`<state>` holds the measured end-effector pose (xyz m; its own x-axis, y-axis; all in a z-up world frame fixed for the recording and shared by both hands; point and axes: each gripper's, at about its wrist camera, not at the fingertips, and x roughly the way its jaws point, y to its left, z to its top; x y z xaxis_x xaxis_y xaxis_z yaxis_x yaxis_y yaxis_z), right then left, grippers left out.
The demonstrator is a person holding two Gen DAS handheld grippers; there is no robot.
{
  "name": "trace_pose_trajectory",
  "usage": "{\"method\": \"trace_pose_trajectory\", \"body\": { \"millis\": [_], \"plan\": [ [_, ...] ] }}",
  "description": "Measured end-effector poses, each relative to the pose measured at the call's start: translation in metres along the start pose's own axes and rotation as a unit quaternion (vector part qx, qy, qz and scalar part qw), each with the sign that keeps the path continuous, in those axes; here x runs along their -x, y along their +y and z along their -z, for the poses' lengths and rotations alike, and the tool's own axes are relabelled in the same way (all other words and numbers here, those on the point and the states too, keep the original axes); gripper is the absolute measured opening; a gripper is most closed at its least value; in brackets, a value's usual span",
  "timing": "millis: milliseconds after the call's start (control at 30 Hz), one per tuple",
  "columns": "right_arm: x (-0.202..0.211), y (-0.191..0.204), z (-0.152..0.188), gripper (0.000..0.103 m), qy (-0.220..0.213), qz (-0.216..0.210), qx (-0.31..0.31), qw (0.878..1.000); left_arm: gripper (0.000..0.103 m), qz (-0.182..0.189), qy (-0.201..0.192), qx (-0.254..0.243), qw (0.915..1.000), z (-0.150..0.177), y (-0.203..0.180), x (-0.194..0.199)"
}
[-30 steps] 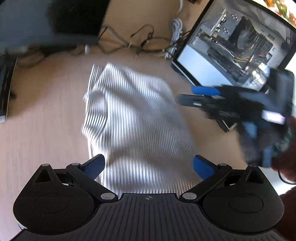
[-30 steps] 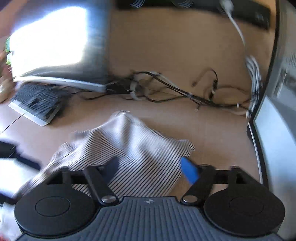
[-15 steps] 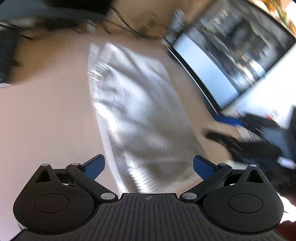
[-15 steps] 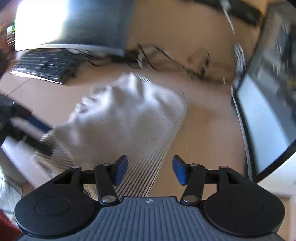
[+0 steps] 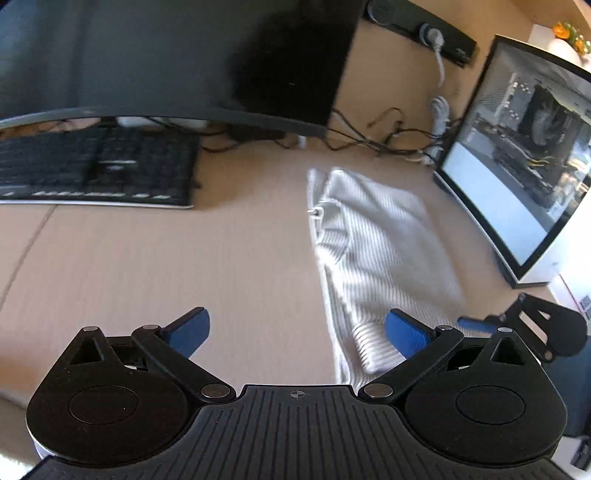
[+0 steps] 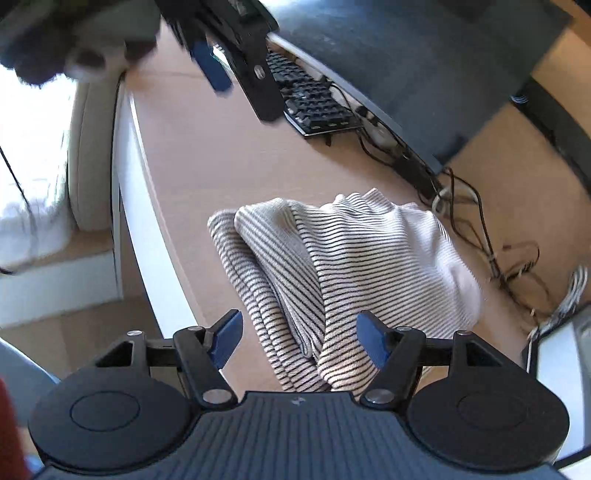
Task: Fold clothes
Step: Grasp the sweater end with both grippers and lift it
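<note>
On the desk: one striped garment, white with thin dark lines, folded into a thick bundle of several layers. It lies on the tan surface between the keyboard and the PC case, with its near end close to the desk's front edge.

Left gripper: blue pads spread wide, nothing between them but bare desk. Its right pad sits in front of the garment's near corner; whether it touches the cloth cannot be told. The garment lies to the right of this gripper.

Right gripper: jaws opening, blue pads apart. The garment's near folded end lies between them in this view, and the pads do not press on it.

Monitor: large, dark screen, at the back of the desk above the keyboard.

Keyboard: black, flat, left of the garment and well apart from it.

PC case: glass side panel, standing at the right, just beyond the garment's far edge.

Cables: black and white, tangled along the back of the desk behind the garment.

Power strip: black, on the wall, one white plug inserted.
</note>
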<state>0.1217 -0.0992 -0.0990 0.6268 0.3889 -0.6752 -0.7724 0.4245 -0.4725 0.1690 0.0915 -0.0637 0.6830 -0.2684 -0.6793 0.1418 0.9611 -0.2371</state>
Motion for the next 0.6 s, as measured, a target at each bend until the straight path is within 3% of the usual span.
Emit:
{"method": "trace_pose_trajectory", "body": {
  "millis": [67,133,267,333,367,467,533,600],
  "plan": [
    [-0.007,0.007,-0.001,0.071,-0.002,0.005,0.027,1.0,0.103,0.012,-0.005,0.007,0.9999,0.009,0.003,0.011],
    [-0.01,0.01,-0.001,0.073,-0.011,0.025,0.054,0.998,0.103,0.001,-0.007,-0.003,1.0,0.015,0.003,0.016],
    [-0.027,0.004,-0.008,0.075,-0.013,0.043,0.043,0.998,0.103,-0.014,-0.009,-0.055,0.9983,0.026,-0.001,0.02],
    [-0.036,-0.002,-0.013,0.042,-0.006,0.024,0.039,0.999,0.103,-0.012,-0.011,-0.1,0.9948,0.032,-0.01,0.016],
    [-0.039,-0.006,-0.015,0.037,-0.003,0.014,0.033,0.999,0.103,-0.009,-0.014,-0.13,0.9914,0.035,-0.015,0.014],
    [-0.028,-0.029,-0.021,0.032,0.008,-0.012,-0.042,0.999,0.103,-0.017,-0.042,-0.262,0.9639,0.049,-0.035,0.003],
    [-0.017,-0.051,-0.024,0.03,0.014,-0.03,-0.113,0.993,0.103,-0.03,-0.063,-0.351,0.9339,0.058,-0.047,-0.01],
    [-0.006,-0.073,-0.025,0.03,0.016,-0.044,-0.18,0.983,0.103,-0.02,-0.081,-0.412,0.9075,0.06,-0.057,-0.025]
  ]
}}
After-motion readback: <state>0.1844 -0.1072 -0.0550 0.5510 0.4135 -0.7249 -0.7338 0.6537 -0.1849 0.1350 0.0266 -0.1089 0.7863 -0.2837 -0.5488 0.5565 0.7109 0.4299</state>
